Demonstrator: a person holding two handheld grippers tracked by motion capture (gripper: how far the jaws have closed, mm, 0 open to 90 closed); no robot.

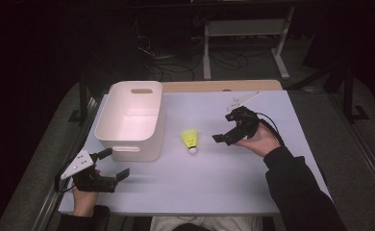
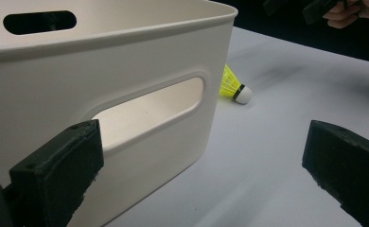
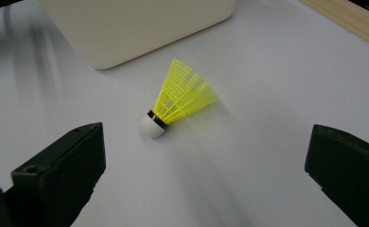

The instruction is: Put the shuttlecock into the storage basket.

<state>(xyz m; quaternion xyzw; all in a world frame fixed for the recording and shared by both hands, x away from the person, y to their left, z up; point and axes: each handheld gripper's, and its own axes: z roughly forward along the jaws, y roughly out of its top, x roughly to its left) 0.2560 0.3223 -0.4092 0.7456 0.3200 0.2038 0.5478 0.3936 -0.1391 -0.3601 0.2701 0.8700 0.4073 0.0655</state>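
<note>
White table [image 1: 233, 183] holds a yellow shuttlecock [image 1: 190, 139] beside the bin [image 1: 132, 120]; both grippers, left [image 1: 114, 164] and right [image 1: 224, 129], seemingly gaping, empty

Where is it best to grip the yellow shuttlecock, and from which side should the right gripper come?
Probably at the white cork, just by the dark band. The shuttlecock lies on its side, so the open right gripper should come from above, jaws across the cork; the flared skirt would likely bend.

Bin [image 2: 126, 56]: smooth matt cream plastic. Shuttlecock [image 3: 175, 101]: yellow plastic mesh skirt, smooth white cap. Tabletop [image 3: 249, 156]: smooth, matt, pale, with a wood edge [image 3: 343, 21].
</note>
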